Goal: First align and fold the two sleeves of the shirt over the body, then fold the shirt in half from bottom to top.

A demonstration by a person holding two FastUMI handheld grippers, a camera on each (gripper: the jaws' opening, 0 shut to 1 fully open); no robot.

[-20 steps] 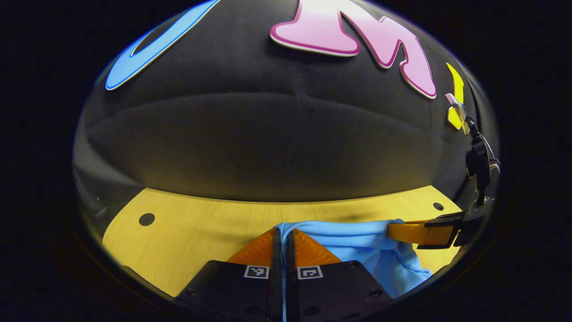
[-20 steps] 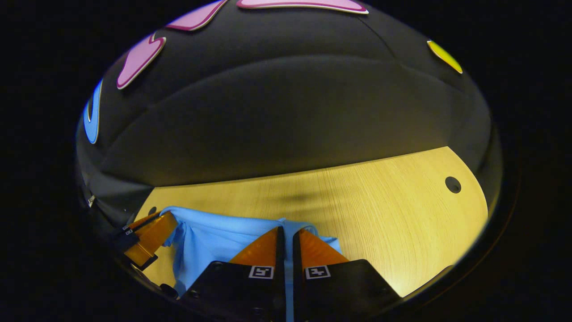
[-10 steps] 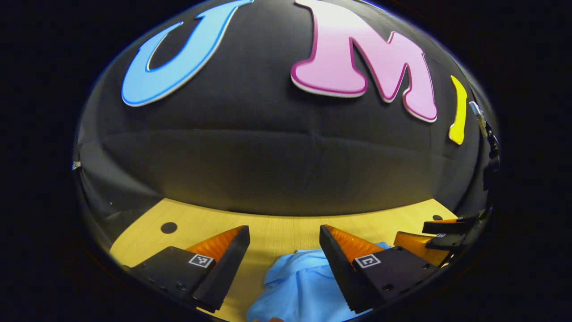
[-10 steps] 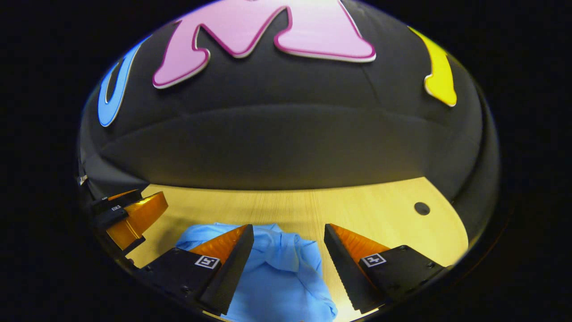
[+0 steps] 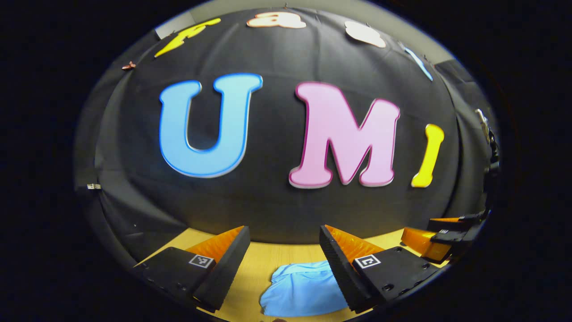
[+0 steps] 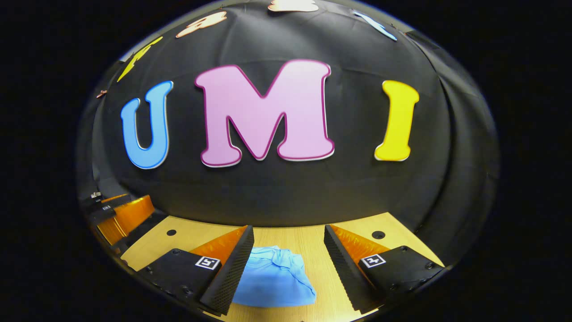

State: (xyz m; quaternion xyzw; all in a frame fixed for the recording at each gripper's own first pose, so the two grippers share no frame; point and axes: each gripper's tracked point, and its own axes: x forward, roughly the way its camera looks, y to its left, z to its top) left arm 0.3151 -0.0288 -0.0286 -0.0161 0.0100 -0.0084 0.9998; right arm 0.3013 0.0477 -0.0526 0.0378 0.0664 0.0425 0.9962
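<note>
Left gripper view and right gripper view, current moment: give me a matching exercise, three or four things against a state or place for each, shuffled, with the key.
Column one:
1. left gripper
2. light blue shirt
3. pale wooden table
4. round dark hole in the tabletop

Column two:
A. lies bunched on the tabletop, held by nothing
B. sits at the far right of the table in the right gripper view
C. jaws wide apart, above the cloth
D. carries the cloth, runs back to the black booth wall

Pairs: 1-C, 2-A, 3-D, 4-B. The right gripper would also fit C.
</note>
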